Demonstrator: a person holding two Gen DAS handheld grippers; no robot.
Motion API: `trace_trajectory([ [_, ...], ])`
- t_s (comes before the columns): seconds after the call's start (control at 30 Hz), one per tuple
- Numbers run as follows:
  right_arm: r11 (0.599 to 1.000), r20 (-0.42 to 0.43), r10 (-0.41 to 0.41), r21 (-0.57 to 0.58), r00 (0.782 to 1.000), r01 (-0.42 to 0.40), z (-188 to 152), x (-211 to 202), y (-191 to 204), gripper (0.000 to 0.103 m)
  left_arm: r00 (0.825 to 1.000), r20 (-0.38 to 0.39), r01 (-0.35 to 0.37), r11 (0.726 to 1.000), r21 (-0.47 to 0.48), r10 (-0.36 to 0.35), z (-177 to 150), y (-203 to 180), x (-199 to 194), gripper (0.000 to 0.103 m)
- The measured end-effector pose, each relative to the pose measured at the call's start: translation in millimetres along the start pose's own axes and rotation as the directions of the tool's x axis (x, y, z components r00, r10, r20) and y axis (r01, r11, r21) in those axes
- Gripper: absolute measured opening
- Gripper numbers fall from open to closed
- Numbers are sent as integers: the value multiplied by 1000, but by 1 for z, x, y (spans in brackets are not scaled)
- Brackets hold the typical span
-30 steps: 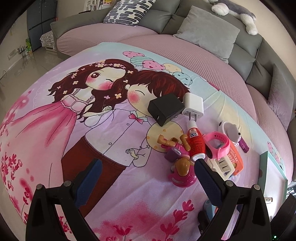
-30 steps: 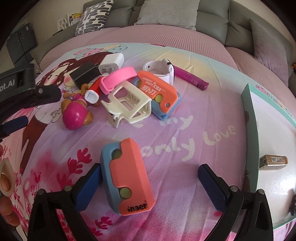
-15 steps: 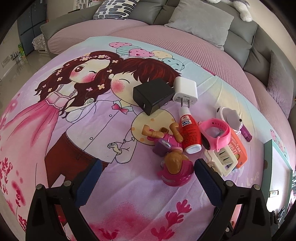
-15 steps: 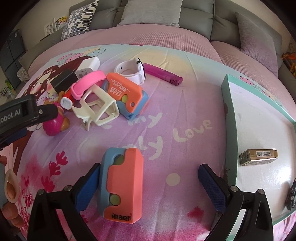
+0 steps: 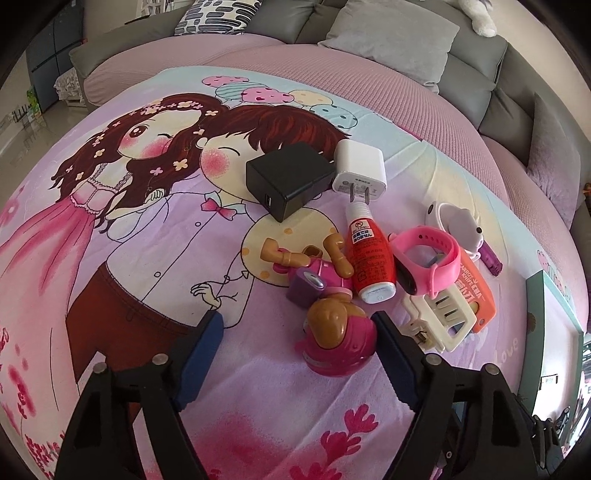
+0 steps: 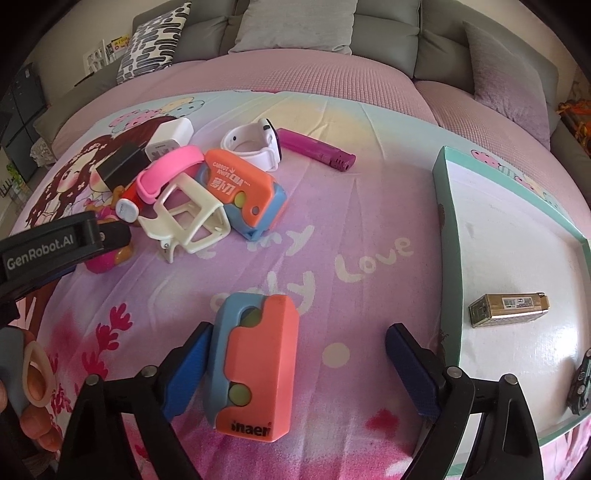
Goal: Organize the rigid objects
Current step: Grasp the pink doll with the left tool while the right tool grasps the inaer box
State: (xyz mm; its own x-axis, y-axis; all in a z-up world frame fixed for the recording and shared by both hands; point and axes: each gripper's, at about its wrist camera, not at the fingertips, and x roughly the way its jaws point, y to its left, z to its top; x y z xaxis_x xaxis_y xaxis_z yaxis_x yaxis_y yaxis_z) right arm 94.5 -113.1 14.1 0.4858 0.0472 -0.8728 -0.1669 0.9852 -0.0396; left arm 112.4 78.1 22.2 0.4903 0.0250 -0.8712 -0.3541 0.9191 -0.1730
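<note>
A: Right claw [image 6: 295, 354]?
B: Unclenched, jaws just narrowing around one knife toy [image 6: 255, 369]; a second [image 6: 243, 192] lies ahead, tray [image 6: 448, 236] rightward.
A: Left claw [image 5: 297, 332]?
B: Unclenched, likewise narrowing; one doll [image 5: 338, 338] against its right finger, two chargers [image 5: 291, 179] ahead.

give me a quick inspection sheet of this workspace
surface: cartoon-print blanket over a pink sofa.
job's things: orange-and-blue carrot knife toy between the right gripper's fingers; pink puppy figure between the left gripper's fingers; teal-rimmed white tray holds a gold lighter.
clutter: black charger, white plug, red glue bottle, pink watch.
grippers: both open, jaws just been closing.
cables: nothing seen.
surroundings: grey cushions.
</note>
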Motion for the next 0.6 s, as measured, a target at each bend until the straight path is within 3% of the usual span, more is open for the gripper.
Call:
trace_trajectory([
  [0.13,1000,-9,-5,15,1000,5,0,-3,-4,81,999,9,37,999,-13,-37,4,-1,0,54],
  [0.23,1000,-14,-4,15,1000,4,0,-4,-6,74,998,13,56,998,-18,-55,5,0,0,44],
  [0.5,1000,-12,26,4,1000,-26,-1,-10,-4,47,997,55,63,997,-34,-61,6,7,-11,43],
  [0.6,999,-10,34,18,999,-34,-1,-11,-5,45,995,85,60,997,-45,-56,7,9,-19,43],
])
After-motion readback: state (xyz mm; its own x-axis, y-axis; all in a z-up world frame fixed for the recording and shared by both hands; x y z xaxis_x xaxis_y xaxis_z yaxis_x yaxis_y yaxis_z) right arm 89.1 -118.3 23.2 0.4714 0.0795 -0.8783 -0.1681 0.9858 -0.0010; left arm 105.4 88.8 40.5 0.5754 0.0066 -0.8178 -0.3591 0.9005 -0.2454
